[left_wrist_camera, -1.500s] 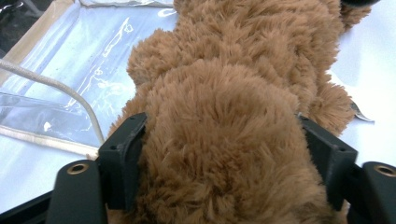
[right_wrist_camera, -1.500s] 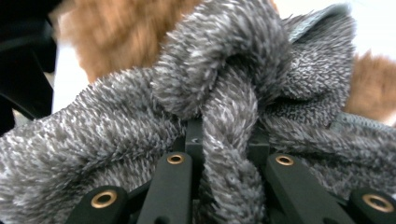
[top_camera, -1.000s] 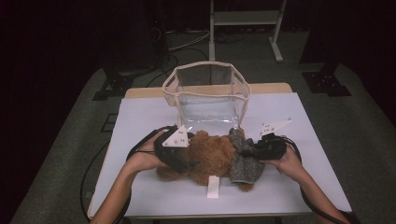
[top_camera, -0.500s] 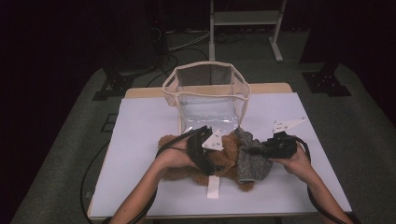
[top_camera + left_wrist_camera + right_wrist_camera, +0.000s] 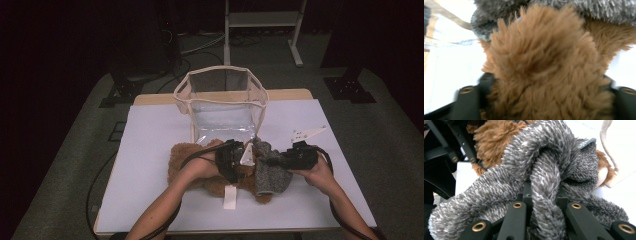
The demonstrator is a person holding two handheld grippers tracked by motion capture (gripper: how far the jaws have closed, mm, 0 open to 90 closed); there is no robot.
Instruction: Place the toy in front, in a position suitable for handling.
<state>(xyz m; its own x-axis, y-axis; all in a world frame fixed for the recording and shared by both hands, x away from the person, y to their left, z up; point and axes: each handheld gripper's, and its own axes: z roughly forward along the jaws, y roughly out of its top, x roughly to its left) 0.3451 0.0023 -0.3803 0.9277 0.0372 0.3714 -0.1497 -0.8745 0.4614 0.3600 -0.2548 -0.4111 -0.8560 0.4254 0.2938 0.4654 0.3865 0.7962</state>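
Item 1 — brown plush teddy bear of shaggy fur (image 5: 200,167): lies on the white table top (image 5: 150,150) at lower centre of the high view, its body spread from left of centre toward the middle. A white tag (image 5: 230,197) juts from its lower edge toward the bottom of the frame.

Item 2 — grey knitted fuzzy garment (image 5: 270,172): on the bear's right part, just right of centre in the high view; in the right gripper view its twisted folds run from lower left up to the top centre.

Item 3 — left gripper (image 5: 235,160): at frame centre in the high view, over the bear. Its jaws have just been closing, with a tuft of brown fur between them; in the left gripper view the fur bulges between the 2 black jaws, which press in on it.

Item 4 — right gripper (image 5: 287,160): right of centre in the high view, jaws drawn narrow and pinching a fold of the grey garment.

Item 5 — clear plastic bin with a cream fabric rim (image 5: 220,100): stands upright at upper centre, just behind the bear.
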